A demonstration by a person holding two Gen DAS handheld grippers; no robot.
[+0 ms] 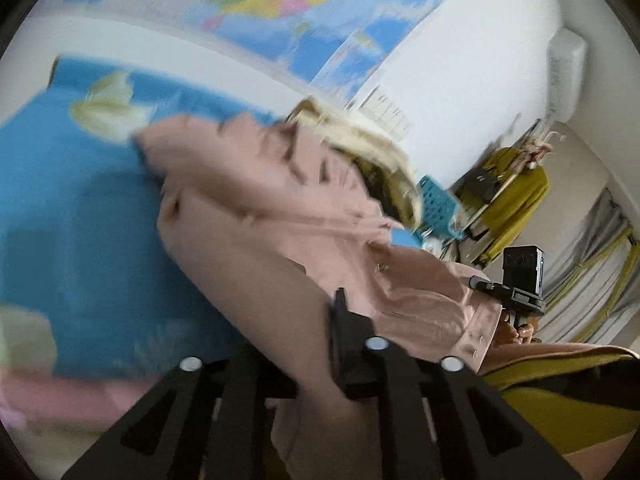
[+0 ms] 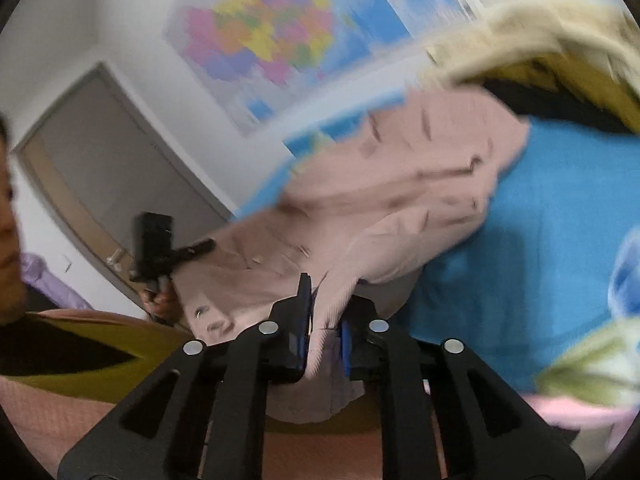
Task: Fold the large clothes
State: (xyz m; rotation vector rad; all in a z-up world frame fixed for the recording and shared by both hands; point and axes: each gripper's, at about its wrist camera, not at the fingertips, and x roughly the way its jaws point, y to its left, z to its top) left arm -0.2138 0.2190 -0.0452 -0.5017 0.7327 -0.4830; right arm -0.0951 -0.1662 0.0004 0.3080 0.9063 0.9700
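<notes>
Above a bright blue bedsheet (image 1: 68,208) printed with pale flowers, a large dusty-pink fabric garment (image 1: 280,216) hangs stretched between two black two-finger grippers. Its far end drags on the sheet near a cream-and-mustard fleece garment (image 2: 532,52). The left gripper (image 1: 320,360) is clamped on one pink edge, and the right gripper (image 2: 326,340) pinches another between its blue pads. A coloured wall map (image 2: 272,44) hangs behind.

Home bedroom: blue floral bedsheet (image 1: 60,200), wall maps (image 2: 264,40), grey door (image 2: 108,168), clothes rack (image 1: 516,184) with garments.
</notes>
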